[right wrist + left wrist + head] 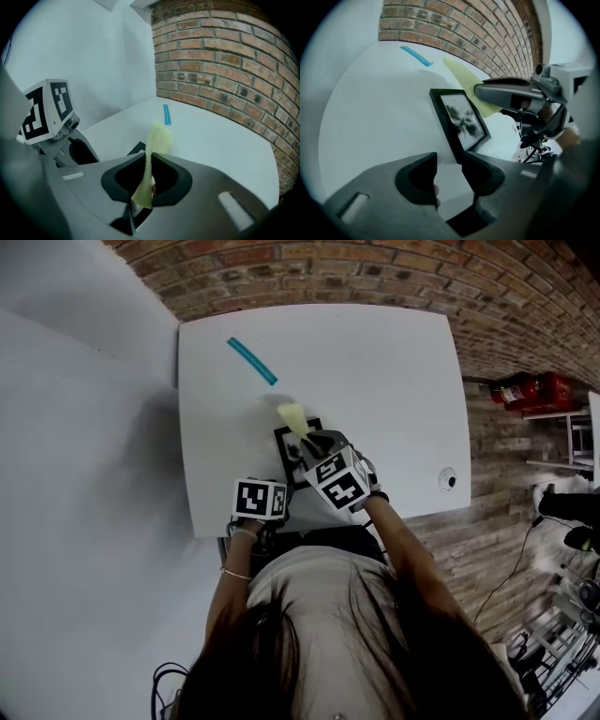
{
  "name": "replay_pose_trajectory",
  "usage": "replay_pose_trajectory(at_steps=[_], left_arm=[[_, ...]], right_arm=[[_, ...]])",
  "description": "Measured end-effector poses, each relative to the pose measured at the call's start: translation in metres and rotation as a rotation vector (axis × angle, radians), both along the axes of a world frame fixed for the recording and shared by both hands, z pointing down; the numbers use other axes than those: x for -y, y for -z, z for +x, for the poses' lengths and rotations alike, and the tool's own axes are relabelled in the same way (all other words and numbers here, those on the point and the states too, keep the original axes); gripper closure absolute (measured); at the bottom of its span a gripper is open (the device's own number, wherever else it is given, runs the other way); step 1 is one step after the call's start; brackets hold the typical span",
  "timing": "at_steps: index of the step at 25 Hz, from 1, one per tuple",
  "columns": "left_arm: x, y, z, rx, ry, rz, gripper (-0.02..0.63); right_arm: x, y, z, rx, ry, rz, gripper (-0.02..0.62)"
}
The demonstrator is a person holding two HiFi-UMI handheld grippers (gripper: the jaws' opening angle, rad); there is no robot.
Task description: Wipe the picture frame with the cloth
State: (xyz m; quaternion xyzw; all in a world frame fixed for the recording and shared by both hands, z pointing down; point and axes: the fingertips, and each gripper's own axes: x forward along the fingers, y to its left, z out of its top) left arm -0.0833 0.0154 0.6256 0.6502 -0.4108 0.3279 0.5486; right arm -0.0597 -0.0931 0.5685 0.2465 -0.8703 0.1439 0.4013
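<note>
A black picture frame (461, 119) with a dark flower print lies flat on the white table (375, 381), near its front edge. My left gripper (449, 159) stands open at the frame's near corner; the corner's edge reaches the right jaw's tip and nothing is clamped. My right gripper (150, 157) is shut on a pale yellow cloth (158, 138), whose free end sticks up past the jaws. In the head view the cloth (292, 416) hangs over the frame's (284, 439) far end. In the left gripper view the cloth (461, 75) sits just beyond the frame.
A teal strip (251, 361) lies on the far left of the table. A small round fitting (448, 478) sits near the table's right front corner. A brick wall (375, 273) runs behind the table. A red extinguisher (534, 390) lies on the floor to the right.
</note>
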Motion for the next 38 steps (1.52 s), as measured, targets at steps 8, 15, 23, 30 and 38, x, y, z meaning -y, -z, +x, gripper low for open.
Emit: replay_pose_trajectory(at_steps=[8, 15, 23, 30, 38], left_arm=[[0.001, 0.0, 0.001, 0.013, 0.011, -0.004, 0.434], [0.001, 0.0, 0.002, 0.02, 0.028, 0.012, 0.434], [0.002, 0.0, 0.001, 0.025, 0.044, 0.014, 0.431], [0.003, 0.001, -0.002, 0.028, 0.058, 0.017, 0.43], [0.002, 0.001, -0.001, 0.028, 0.059, 0.01, 0.43]], right_arm=[[-0.012, 0.001, -0.036, 0.059, 0.121, -0.013, 0.555], [-0.018, -0.009, -0.055, 0.07, 0.174, -0.064, 0.554], [-0.024, -0.023, -0.062, 0.051, 0.205, -0.119, 0.554], [-0.017, -0.031, -0.057, 0.037, 0.18, -0.159, 0.554], [-0.008, -0.033, -0.049, 0.022, 0.134, -0.154, 0.554]])
